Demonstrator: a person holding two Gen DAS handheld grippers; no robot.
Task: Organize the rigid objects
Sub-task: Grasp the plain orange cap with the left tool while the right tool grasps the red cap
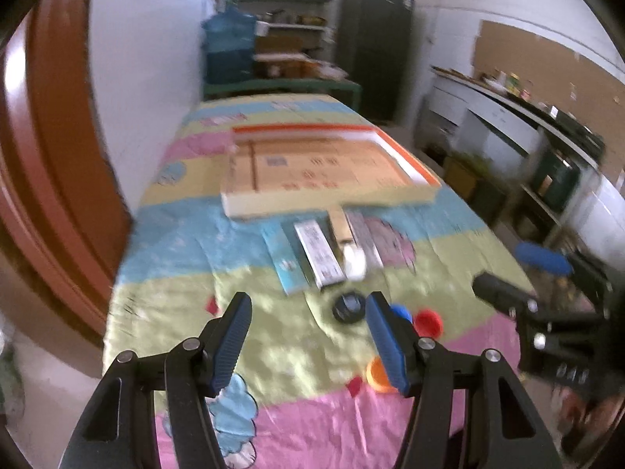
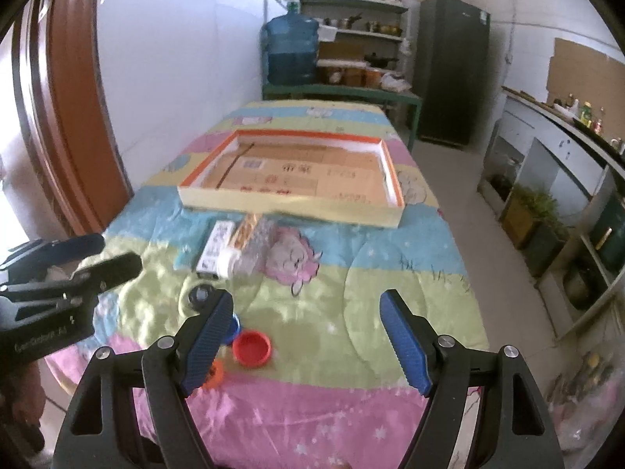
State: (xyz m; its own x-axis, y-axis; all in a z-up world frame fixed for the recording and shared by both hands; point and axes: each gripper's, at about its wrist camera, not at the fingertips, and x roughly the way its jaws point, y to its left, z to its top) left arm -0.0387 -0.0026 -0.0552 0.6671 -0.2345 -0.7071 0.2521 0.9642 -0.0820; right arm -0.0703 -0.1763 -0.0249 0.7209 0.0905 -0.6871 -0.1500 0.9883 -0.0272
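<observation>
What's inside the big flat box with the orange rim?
Nothing is inside the box. Only its brown cardboard bottom with printed marks shows. The near wall hides a thin strip of the bottom. The small packets lie outside, in front of it on the blanket.

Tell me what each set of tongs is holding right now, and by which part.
Nothing is held. The left tongs and the right tongs both stand open above the quilt-covered table, with nothing between their pads.

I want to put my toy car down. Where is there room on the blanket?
Free: the green and pink blanket right of the red cap, and inside the tray. Crowded: the boxes and caps near the tray's front.
</observation>
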